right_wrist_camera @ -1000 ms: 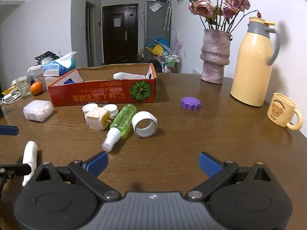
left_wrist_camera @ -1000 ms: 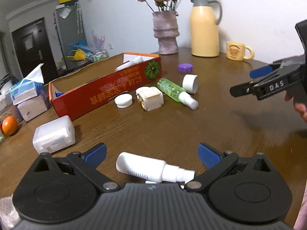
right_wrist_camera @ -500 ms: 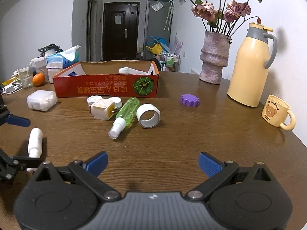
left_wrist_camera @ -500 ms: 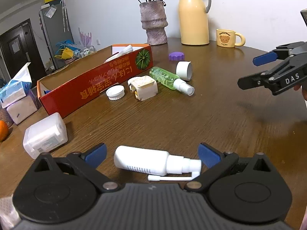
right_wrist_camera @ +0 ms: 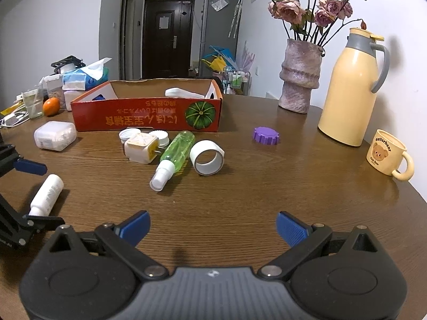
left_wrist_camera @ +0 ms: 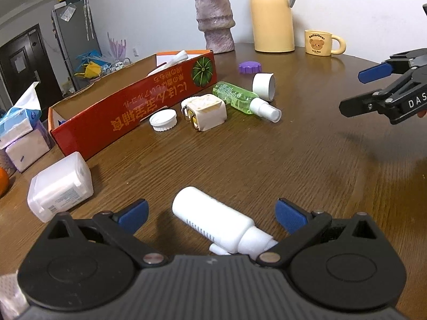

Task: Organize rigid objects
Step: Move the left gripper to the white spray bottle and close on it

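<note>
Both tongs gape; left tongs (left_wrist_camera: 210, 210) frame white bottle (left_wrist_camera: 213, 222), its nozzle hidden.

Spray bottle (left_wrist_camera: 241, 98) between plug adapter (left_wrist_camera: 205, 112) and tape roll (left_wrist_camera: 264, 86), before box (left_wrist_camera: 128, 101)

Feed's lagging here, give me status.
Left gripper open around white bottle, not gripping. Right gripper open, empty. Red box ahead; nothing blocking.

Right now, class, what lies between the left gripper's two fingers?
A white spray bottle lies on the table between the open left gripper's fingers, apparently untouched by either; the left wrist view shows it.
</note>
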Available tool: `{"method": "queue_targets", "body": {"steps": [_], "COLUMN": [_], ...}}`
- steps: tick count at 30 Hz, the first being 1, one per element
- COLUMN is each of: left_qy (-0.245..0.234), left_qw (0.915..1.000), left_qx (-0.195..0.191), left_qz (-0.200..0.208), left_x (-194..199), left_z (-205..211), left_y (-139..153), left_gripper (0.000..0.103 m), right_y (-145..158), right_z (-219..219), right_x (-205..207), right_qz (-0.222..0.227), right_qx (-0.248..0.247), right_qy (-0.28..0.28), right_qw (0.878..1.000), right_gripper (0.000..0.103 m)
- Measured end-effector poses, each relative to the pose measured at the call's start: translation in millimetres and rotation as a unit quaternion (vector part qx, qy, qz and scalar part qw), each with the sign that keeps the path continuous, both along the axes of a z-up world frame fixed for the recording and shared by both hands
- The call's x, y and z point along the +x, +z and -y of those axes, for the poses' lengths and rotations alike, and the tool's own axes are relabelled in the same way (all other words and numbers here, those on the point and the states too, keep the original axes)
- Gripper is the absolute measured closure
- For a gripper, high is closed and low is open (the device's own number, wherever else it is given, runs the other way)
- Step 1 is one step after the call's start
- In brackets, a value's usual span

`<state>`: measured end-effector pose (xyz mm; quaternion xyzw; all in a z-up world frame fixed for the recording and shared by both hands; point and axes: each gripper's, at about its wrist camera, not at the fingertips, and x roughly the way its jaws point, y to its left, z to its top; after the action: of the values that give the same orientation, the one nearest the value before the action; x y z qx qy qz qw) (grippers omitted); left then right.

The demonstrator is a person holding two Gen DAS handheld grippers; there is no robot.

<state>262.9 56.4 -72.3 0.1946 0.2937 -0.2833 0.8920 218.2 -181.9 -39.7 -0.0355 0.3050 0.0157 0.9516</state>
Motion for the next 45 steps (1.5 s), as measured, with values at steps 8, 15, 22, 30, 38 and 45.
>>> {"method": "queue_targets", "body": {"steps": [8,15,22,30,38,45], "left_qy": [-0.028,-0.088,-0.114,-0.159,-0.156,-0.135], "left_qw": [0.9992,0.9937,0.9922,0.9869,0.9871,0.9906], "left_qx": [0.017,0.053,0.038,0.020,-0.020,-0.016], "left_qz": [0.023,0.045,0.031,0.013,-0.031,-0.016], "left_x": [-21.0,-47.9,-23.6,3.3,26.6,18.6], "left_z": [-2.2,-3.8,-12.2,-13.9,-22.7,-22.3], "left_y": [5.5,6.5,3.5,-0.2,-3.7,-1.6], "left_gripper": [0.000,0.000,0.000,0.000,0.004,0.004], "right_y": [-2.9,-4.6,1.4,-5.6,-10.4,-9.5], "right_z": [1.3,-1.0,-0.8,-1.0,-14.5,-19.8], "right_x": [3.7,5.5,-6.5,-26.7,-24.2,-16.1], "right_qz": [-0.004,-0.008,-0.006,-0.013,-0.027,-0.019], "right_qx": [0.001,-0.001,-0.012,-0.017,-0.034,-0.032], "right_qy": [0.001,-0.002,-0.024,-0.048,-0.054,-0.038], "right_qw": [1.000,1.000,1.000,0.999,0.998,0.999], "right_gripper": [0.002,0.002,0.002,0.002,0.002,0.002]}}
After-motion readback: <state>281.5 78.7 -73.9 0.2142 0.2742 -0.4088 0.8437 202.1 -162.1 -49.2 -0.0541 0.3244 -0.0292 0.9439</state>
